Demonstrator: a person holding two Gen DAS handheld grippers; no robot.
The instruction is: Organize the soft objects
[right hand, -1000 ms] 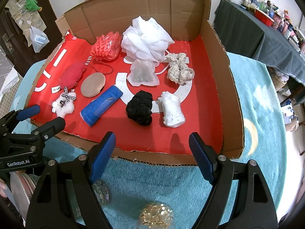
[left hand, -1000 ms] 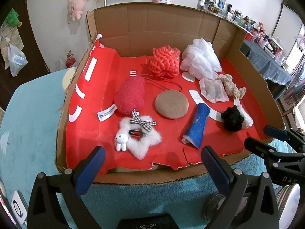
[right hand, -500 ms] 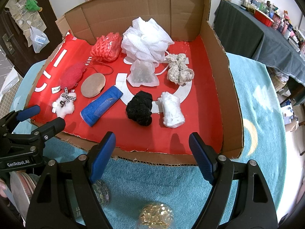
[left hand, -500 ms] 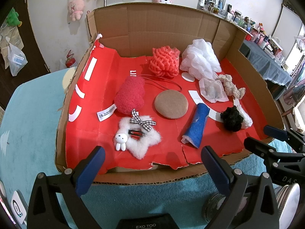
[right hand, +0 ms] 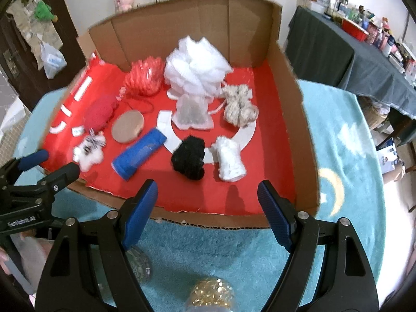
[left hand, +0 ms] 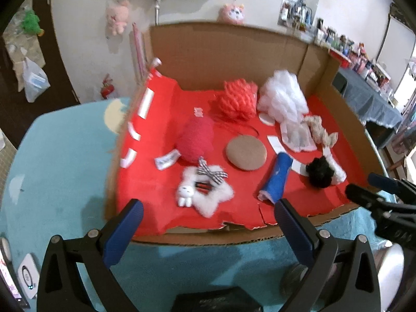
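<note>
Both the left gripper (left hand: 208,223) and right gripper (right hand: 208,208) hover wide open and empty before the box's (right hand: 299,109) front edge, soft items spread over its red floor, black pom-pom (right hand: 188,160) nearest the front; whether sorting is starting or finished cannot be judged.

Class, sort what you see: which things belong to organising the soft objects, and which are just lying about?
Belong to the job:
white mesh pouf
black pom-pom
blue roll
red fuzzy pad
cardboard box

Just lying about:
pink plush toy
plastic bag
gold-filled jar
</note>
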